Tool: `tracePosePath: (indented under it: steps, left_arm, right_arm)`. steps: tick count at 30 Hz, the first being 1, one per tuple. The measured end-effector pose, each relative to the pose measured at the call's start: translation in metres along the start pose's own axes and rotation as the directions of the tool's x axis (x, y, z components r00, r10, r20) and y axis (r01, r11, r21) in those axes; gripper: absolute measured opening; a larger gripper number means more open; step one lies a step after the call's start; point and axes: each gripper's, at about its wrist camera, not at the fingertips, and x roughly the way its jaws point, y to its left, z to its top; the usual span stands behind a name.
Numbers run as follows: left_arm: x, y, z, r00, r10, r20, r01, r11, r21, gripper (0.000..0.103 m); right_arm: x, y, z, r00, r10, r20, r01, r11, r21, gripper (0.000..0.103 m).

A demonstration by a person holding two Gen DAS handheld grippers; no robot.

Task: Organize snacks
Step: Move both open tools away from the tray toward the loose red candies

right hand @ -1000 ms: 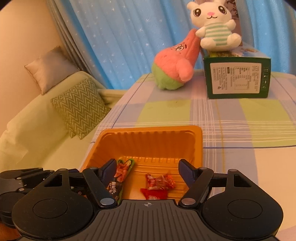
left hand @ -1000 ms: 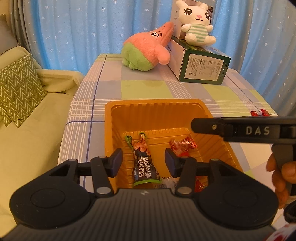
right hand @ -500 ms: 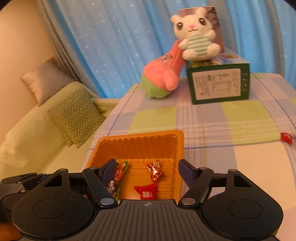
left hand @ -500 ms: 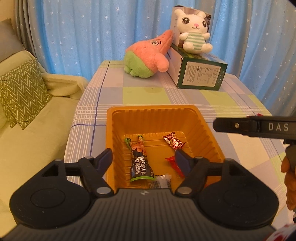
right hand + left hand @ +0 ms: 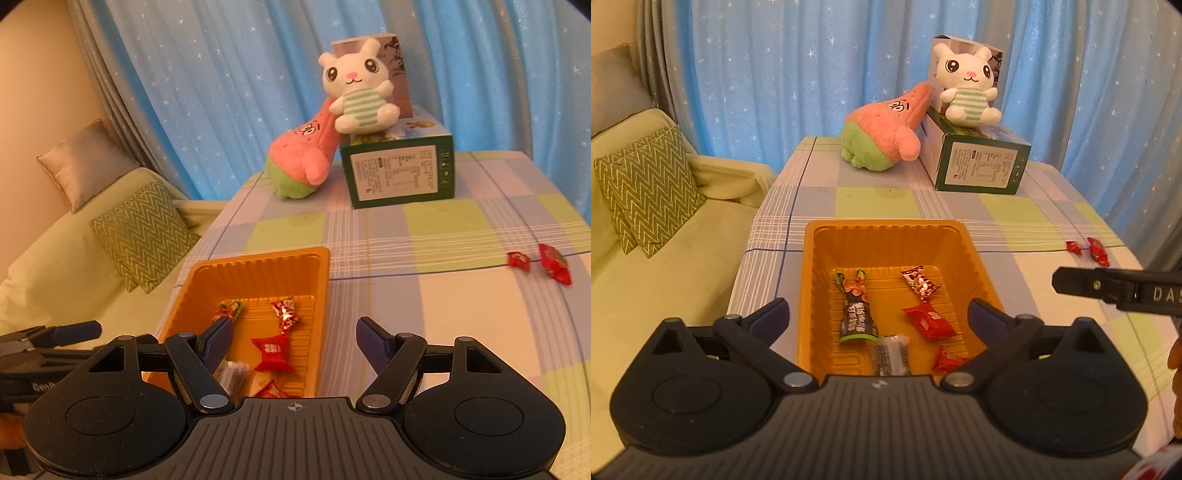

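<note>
With the left hand-held gripper (image 5: 877, 317) opening, nothing between its jaws, over the orange tray (image 5: 886, 230), the right hand-held gripper (image 5: 293, 341) (jaws apart, empty) should swing rightward and forward toward the two red candies (image 5: 539, 263) lying beyond on the tabletop (image 5: 424, 295), approaching low.

The left gripper (image 5: 878, 314) is opening its jaws, nothing between them, and pulling back from the orange tray (image 5: 886, 230); the right gripper (image 5: 295, 341) is retreating too.

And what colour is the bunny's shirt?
The bunny's shirt has green and white stripes. It shows best in the right wrist view.
</note>
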Motion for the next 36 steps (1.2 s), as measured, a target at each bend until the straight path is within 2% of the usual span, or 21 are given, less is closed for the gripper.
tracePosePath:
  steps: [11, 17, 25, 36]
  left_arm:
    - [-0.042, -0.031, -0.016, 0.999, -0.017, 0.030, 0.018, 0.999, -0.037, 0.102]
    - [-0.058, -0.062, -0.028, 0.999, -0.021, 0.047, 0.021, 1.000, -0.001, 0.102]
    - [-0.066, -0.103, -0.045, 0.993, -0.108, 0.043, 0.109, 0.994, -0.004, 0.102]
    - [-0.054, -0.161, -0.052, 0.981, -0.192, 0.007, 0.191, 0.979, 0.066, 0.102]
  right_arm:
    - [-0.053, -0.021, -0.021, 0.999, -0.030, 0.010, 0.030, 0.999, 0.046, 0.074]
    - [-0.081, -0.039, -0.039, 0.996, -0.083, 0.022, 0.082, 0.996, 0.041, 0.074]
    - [-0.118, -0.073, -0.061, 0.985, -0.168, 0.043, 0.166, 0.985, 0.056, 0.074]
    - [-0.156, -0.127, -0.077, 0.959, -0.275, 0.064, 0.265, 0.956, 0.125, 0.074]
